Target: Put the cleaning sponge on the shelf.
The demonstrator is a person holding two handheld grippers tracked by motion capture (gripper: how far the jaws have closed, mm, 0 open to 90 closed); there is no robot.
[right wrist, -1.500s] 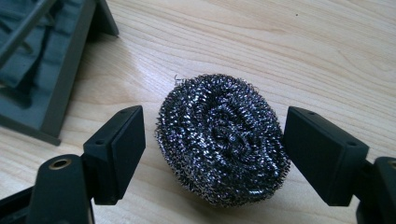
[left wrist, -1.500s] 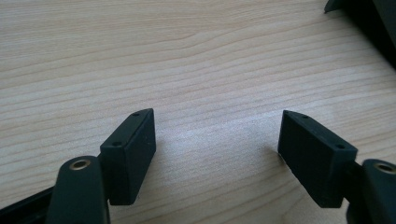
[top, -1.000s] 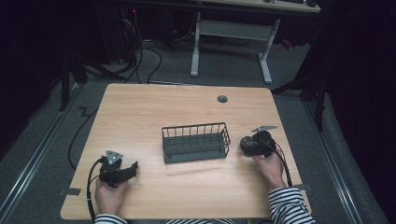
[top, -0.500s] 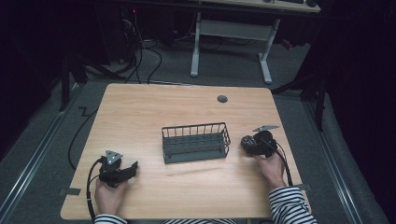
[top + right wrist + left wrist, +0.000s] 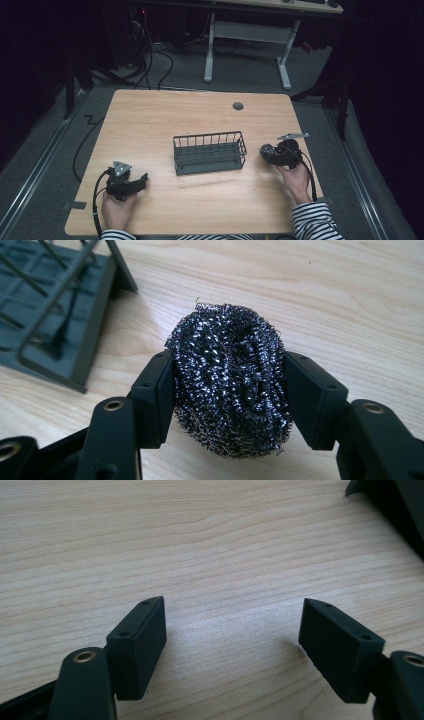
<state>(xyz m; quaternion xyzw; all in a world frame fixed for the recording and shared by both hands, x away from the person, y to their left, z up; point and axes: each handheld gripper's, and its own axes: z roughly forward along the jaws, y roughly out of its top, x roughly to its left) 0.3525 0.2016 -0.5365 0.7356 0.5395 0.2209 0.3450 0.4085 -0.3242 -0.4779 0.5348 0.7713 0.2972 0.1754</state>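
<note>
Grasping is the step in hand: the right gripper (image 5: 227, 385) has its jaws pinching a steel-wool scourer (image 5: 230, 375), one pad flat on each flank of the ball, and they have just been closing onto it. In the right gripper view the scourer sits squarely between the jaws at the centre of the frame, bulging above and below the pads, its underside apparently on the desk (image 5: 350, 295).

Next, I judge, comes a lift and a carry to the wire basket (image 5: 210, 152), which stands at mid-frame in the high view, just left of the right gripper (image 5: 274, 153). That calls for a steady squeeze, since the springy wool could slip, and enough height to clear the basket's rim before letting go.

Lower left in the high view, the left gripper (image 5: 134, 182) rests on the desk, its jaws spread over bare wood, well apart from the basket.
</note>
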